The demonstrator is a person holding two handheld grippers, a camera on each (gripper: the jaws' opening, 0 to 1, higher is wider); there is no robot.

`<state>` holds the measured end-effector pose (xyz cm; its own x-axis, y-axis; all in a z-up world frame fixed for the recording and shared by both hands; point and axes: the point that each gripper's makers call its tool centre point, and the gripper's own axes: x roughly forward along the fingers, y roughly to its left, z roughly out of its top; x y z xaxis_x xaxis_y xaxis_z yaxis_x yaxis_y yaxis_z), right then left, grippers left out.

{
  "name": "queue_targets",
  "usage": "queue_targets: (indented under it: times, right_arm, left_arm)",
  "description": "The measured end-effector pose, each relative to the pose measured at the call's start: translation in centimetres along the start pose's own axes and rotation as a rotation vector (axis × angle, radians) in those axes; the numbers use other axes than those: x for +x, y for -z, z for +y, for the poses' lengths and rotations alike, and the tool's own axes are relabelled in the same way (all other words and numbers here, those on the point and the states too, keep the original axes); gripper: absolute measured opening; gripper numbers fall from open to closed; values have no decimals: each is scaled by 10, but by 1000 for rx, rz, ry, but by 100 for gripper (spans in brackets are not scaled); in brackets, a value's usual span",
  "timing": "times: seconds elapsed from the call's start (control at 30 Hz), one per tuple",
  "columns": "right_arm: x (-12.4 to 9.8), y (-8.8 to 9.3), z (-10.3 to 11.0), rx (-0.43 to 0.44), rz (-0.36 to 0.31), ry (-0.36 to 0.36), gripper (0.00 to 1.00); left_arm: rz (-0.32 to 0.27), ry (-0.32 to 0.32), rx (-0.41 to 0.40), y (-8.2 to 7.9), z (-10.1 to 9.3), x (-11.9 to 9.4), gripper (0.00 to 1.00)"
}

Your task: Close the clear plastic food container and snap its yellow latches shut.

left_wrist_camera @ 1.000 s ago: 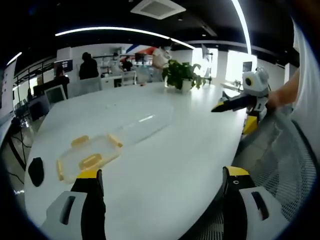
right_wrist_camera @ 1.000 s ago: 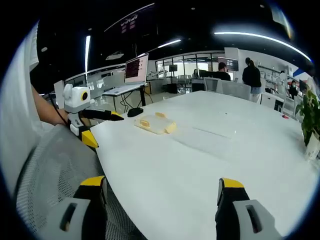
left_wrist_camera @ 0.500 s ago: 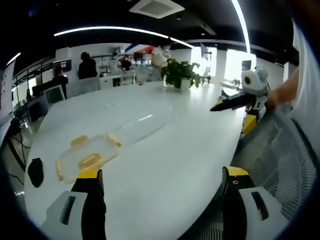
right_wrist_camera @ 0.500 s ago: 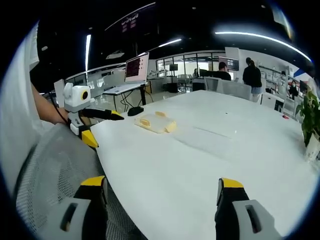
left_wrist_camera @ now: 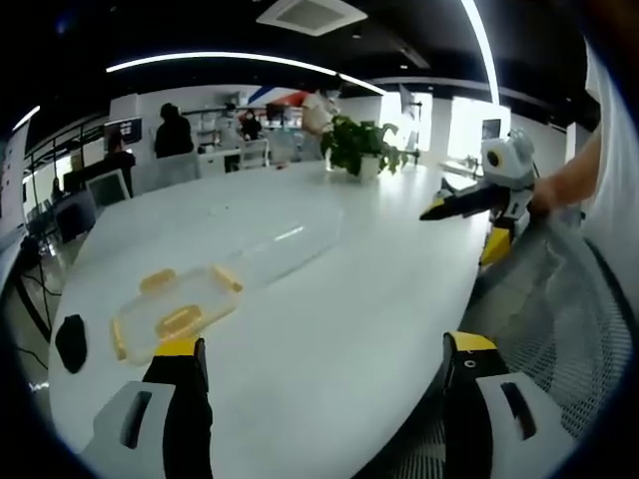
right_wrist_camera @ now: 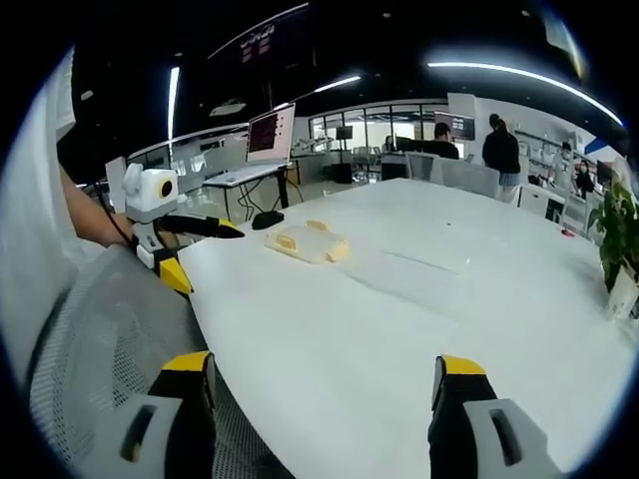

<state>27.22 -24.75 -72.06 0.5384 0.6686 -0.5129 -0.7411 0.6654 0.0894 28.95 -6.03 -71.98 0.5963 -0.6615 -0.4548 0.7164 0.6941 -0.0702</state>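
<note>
A clear lid with yellow latches [left_wrist_camera: 175, 309] lies flat on the white table [left_wrist_camera: 349, 299], just ahead of my left jaw. Beyond it rests the clear plastic container [left_wrist_camera: 285, 249], apart from the lid. My left gripper [left_wrist_camera: 324, 384] is open and holds nothing, hovering at the table's near edge. In the right gripper view the lid [right_wrist_camera: 305, 242] lies far ahead on the left, with the clear container [right_wrist_camera: 409, 274] to its right. My right gripper [right_wrist_camera: 319, 399] is open and holds nothing, low over the table edge. Each gripper shows in the other's view, held by a hand.
A potted plant [left_wrist_camera: 361, 150] stands at the table's far end. A black mouse [left_wrist_camera: 70, 339] lies near the lid. A grey mesh chair [left_wrist_camera: 559, 299] is by the table's edge. A laptop [right_wrist_camera: 262, 140] and several people are in the background.
</note>
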Motion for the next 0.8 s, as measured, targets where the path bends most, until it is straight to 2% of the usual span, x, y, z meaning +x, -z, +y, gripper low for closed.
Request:
queue_targets:
  times: [0.33,0.63,0.73,0.8]
  right_arm:
    - [0,4,-4,31,14,13,89]
    - [0,3,-2,3,18,14,89]
    - [1,4,-2,-15,26,20,88]
    - [1,4,-2,-22,32,19,89]
  left_arm:
    - [-9,16,7,-2,-5,0,97]
    - [-10,15,6,-3,-3,1,96]
    - [-33,11,-9,-10,-4,-1,96]
    - [-74,8,-3,-20,-4,-3,95]
